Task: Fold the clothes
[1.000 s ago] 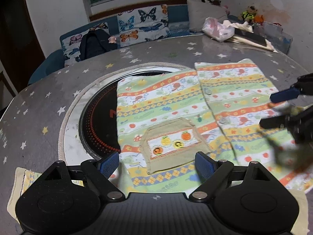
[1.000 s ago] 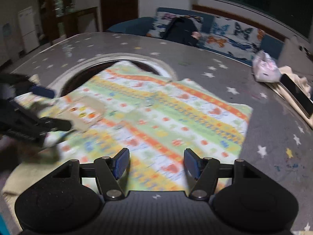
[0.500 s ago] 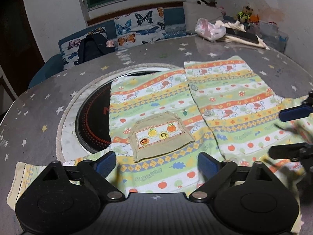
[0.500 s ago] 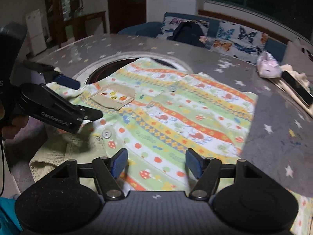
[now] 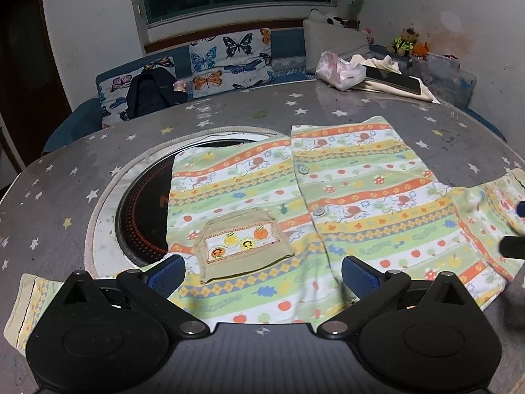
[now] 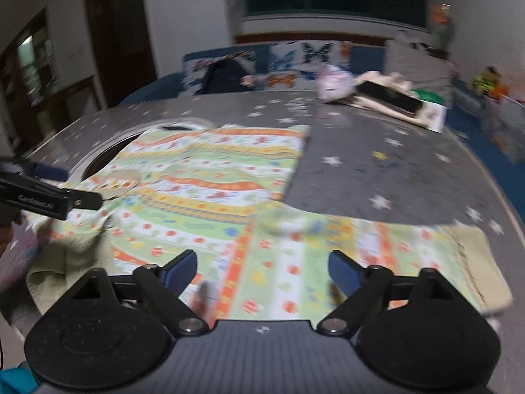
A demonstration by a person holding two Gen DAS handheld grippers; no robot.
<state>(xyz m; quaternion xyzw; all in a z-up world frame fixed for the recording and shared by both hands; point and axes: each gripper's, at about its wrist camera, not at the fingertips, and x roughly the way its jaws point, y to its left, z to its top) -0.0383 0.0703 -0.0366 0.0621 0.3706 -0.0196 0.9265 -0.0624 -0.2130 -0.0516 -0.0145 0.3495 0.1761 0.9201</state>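
Note:
A child's striped shirt (image 5: 344, 193) in green, orange and yellow lies spread flat, front up, on the round grey star-patterned table (image 5: 82, 151). A tan chest pocket (image 5: 242, 244) is on its left half. My left gripper (image 5: 262, 271) is open and empty above the shirt's near edge. My right gripper (image 6: 262, 269) is open and empty above the shirt's right sleeve (image 6: 377, 246). The view is blurred. The right gripper's tips show at the right edge of the left wrist view (image 5: 515, 229).
A round black hotplate (image 5: 144, 210) is set in the table, partly under the shirt. A pink bag (image 5: 339, 69) and a dark flat case on cloth (image 5: 393, 80) lie at the table's far side. A butterfly-print sofa (image 5: 229, 59) stands behind.
Both grippers have pulled back toward the near edge of the shirt. The right gripper has swung rightward over the sleeve. The shirt lies as before.

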